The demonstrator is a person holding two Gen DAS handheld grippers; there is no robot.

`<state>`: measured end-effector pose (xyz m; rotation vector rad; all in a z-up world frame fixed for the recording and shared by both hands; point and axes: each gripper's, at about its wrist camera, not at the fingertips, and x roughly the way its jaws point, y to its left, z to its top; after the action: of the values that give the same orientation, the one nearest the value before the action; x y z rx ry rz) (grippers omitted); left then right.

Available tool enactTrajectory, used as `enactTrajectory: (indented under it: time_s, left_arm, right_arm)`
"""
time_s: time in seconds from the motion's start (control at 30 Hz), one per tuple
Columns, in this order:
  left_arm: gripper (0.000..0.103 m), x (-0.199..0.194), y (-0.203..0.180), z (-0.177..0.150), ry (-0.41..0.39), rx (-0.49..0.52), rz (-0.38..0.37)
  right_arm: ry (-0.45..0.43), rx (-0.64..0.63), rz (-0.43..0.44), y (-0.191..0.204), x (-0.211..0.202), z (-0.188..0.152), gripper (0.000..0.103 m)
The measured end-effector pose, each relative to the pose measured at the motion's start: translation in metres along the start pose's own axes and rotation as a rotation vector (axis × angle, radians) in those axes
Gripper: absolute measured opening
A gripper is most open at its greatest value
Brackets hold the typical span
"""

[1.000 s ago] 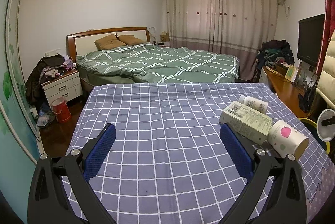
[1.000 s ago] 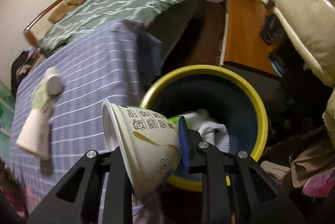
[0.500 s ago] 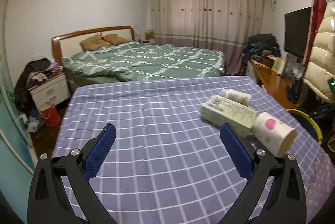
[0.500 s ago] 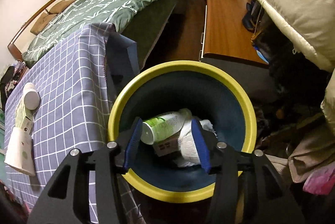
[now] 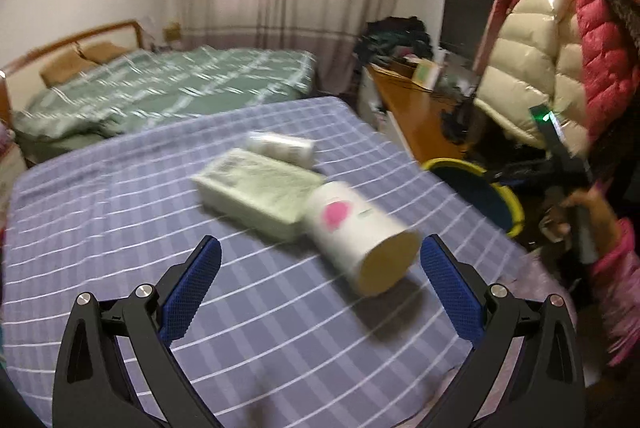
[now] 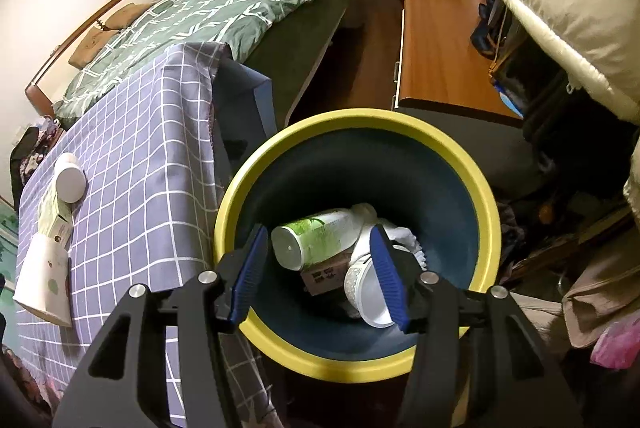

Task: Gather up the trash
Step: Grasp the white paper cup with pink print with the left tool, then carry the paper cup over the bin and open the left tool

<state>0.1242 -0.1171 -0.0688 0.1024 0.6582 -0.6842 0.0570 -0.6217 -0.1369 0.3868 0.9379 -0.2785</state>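
Note:
My right gripper (image 6: 319, 232) hangs open over the yellow-rimmed bin (image 6: 360, 117), with nothing pressed between its blue pads. Inside the bin lie a white bowl (image 6: 368, 288), a green-and-white cup (image 6: 316, 236) and a small cardboard box (image 6: 324, 274). My left gripper (image 5: 320, 242) is open above the checked tablecloth (image 5: 120, 228). A white paper cup with a pink mark (image 5: 356, 232) lies on its side just ahead, nearer the right finger. Behind it rest a pale green carton (image 5: 256, 187) and a small white bottle (image 5: 280, 145). The left view is blurred.
The bin (image 5: 508, 199) stands on the floor off the table's right edge. A person's hand in a pink sleeve (image 5: 600, 228) is above it. A wooden desk (image 6: 436, 39), hanging puffer coats (image 5: 532, 55) and a green bed (image 5: 160, 87) surround the table.
The right gripper opened and let go of the white bowl, which now lies in the bin. The left gripper swung right and tilted down, bringing the cup close between its fingers.

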Motion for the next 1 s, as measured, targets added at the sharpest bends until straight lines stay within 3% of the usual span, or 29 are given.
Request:
enactTrajectory:
  time_s: [0.1, 0.23, 0.33, 0.43, 0.7, 1.0]
  left_arm:
    - [0.098, 0.017, -0.013, 0.021, 0.065, 0.01, -0.028]
    - [0.098, 0.058, -0.017, 0.062, 0.283, -0.018, -0.012]
    - [0.098, 0.086, -0.018, 0.071, 0.455, -0.052, -0.005]
    - [0.087, 0.106, -0.018, 0.066, 0.598, -0.102, -0.005]
    - [0.078, 0.13, -0.023, 0.055, 0.733, -0.148, 0.042]
    - [0.074, 0.152, -0.033, 0.038, 0.818, -0.096, 0.08]
  right_arm:
    - [0.006, 0.003, 0.006, -0.004, 0.002, -0.001, 0.051]
    - [0.005, -0.005, 0.008, -0.007, 0.0, 0.001, 0.051]
    - [0.007, -0.012, 0.018, -0.009, -0.001, 0.0, 0.051]
    - [0.016, -0.015, 0.028, -0.01, 0.003, -0.001, 0.052]
    - [0.046, -0.023, 0.064, -0.013, 0.016, -0.007, 0.052]
    - [0.066, -0.008, 0.07, -0.028, 0.021, -0.017, 0.052]
